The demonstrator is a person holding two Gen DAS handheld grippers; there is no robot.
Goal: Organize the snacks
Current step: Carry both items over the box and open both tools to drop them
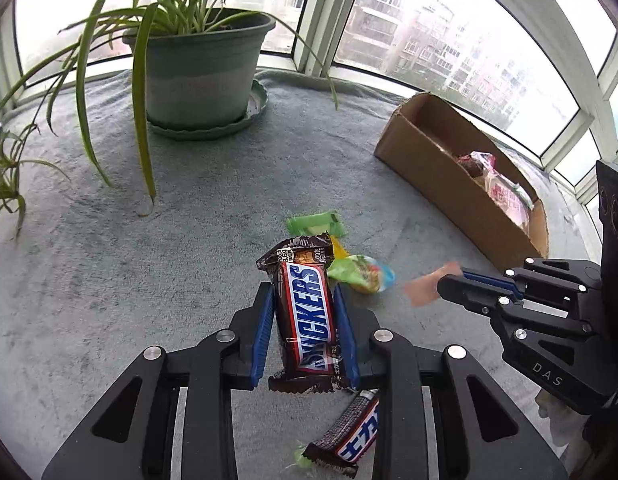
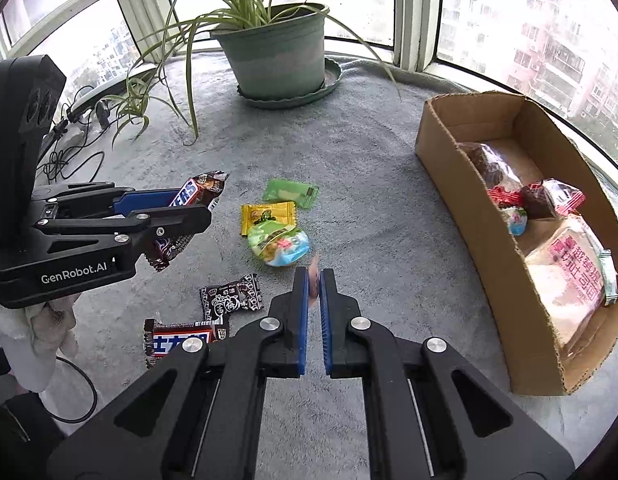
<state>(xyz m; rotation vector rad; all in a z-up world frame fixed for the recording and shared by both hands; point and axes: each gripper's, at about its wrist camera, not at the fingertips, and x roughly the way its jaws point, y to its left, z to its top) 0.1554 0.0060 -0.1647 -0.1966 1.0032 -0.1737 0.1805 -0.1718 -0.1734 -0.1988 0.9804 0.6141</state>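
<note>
My left gripper (image 1: 305, 292) is shut on a Snickers bar (image 1: 307, 316) and holds it above the grey cloth; it also shows at the left of the right wrist view (image 2: 177, 208). My right gripper (image 2: 314, 276) is shut on a thin pinkish wrapper (image 2: 315, 270), blurred, seen edge-on; in the left wrist view it (image 1: 449, 284) holds that wrapper (image 1: 427, 288). Loose snacks lie between them: a green packet (image 2: 291, 192), a yellow packet (image 2: 267, 218), a green-blue candy bag (image 2: 279, 246), a black candy packet (image 2: 231, 300) and a second Snickers bar (image 2: 185, 338).
An open cardboard box (image 2: 485, 240) with several packaged snacks stands at the right. A potted spider plant (image 2: 279, 52) on a saucer stands at the back by the windows. Cables and a smaller plant (image 2: 129, 108) lie at the far left.
</note>
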